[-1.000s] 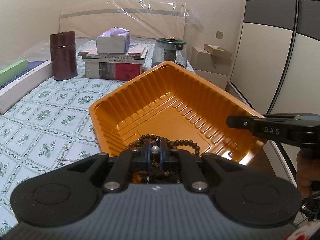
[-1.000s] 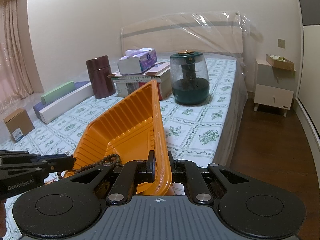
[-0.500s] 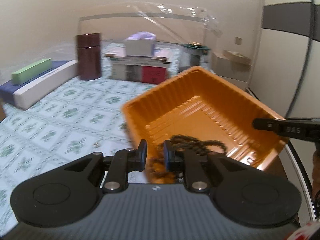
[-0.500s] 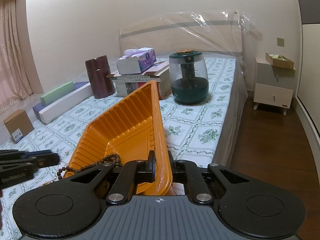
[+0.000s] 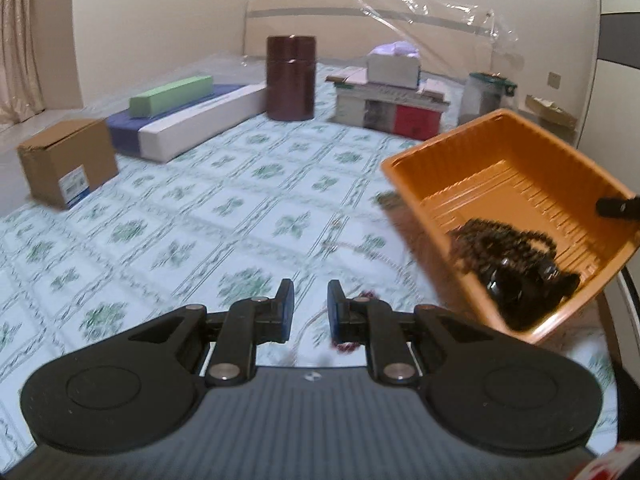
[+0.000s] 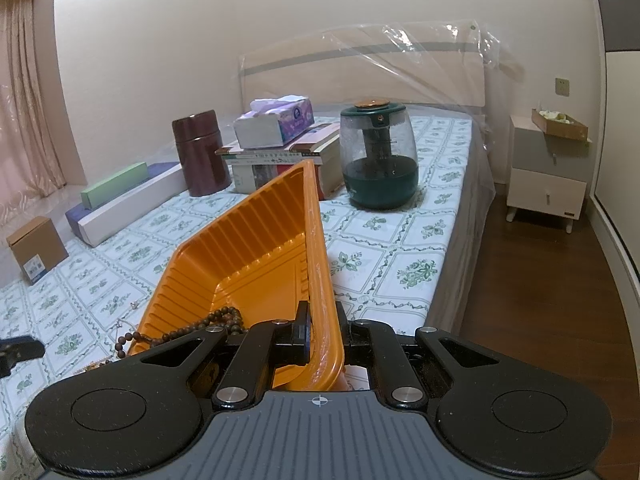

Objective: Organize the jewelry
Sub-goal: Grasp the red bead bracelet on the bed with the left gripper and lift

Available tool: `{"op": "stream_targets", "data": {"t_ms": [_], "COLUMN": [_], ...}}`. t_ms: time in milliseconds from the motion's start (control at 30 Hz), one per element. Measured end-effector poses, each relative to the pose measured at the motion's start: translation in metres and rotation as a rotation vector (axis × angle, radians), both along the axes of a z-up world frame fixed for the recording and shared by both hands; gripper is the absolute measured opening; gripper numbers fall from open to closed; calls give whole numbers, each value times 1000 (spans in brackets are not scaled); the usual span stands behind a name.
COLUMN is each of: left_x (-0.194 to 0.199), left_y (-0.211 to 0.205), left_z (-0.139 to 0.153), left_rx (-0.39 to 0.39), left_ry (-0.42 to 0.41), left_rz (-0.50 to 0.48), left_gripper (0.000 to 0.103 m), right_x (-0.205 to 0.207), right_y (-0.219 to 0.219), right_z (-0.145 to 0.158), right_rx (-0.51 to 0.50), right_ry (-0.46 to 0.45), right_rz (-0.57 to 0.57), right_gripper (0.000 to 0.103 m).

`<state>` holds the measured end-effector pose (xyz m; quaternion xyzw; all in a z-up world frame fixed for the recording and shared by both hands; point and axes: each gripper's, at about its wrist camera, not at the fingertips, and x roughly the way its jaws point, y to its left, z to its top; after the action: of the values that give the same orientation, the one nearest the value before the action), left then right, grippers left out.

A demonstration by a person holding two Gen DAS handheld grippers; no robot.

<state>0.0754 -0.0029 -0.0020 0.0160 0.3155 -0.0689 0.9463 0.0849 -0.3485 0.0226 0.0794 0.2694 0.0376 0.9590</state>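
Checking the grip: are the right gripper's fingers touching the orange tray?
Touching. The right wrist view shows the right gripper fingers clamped on the orange tray wall.

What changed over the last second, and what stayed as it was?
The left gripper let go of the dark bead strand, now lying in the orange tray. Its jaws have just been opening, with nothing between them, and it swung away leftward over the patterned bedsheet. The right gripper stayed put, clamped on the tray's rim.
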Motion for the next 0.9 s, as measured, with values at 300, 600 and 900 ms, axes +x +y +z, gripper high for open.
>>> {"op": "stream_targets", "data": {"t_ms": [300, 600, 900], "left_x": [-5, 17, 36], "left_y": [-6, -27, -40], "left_z": [-19, -33, -41], "left_rx": [4, 38, 53], "left_ry": [44, 67, 84], "left_rz": [-50, -116, -133], "left_gripper": [15, 15, 22], "right_x": [-1, -1, -2], "right_y": [-1, -1, -2], "right_z": [0, 0, -1], "right_rx": [-5, -6, -5], "right_ry": [0, 0, 1], "right_rz": [2, 2, 0], "right_gripper": [9, 9, 9]}}
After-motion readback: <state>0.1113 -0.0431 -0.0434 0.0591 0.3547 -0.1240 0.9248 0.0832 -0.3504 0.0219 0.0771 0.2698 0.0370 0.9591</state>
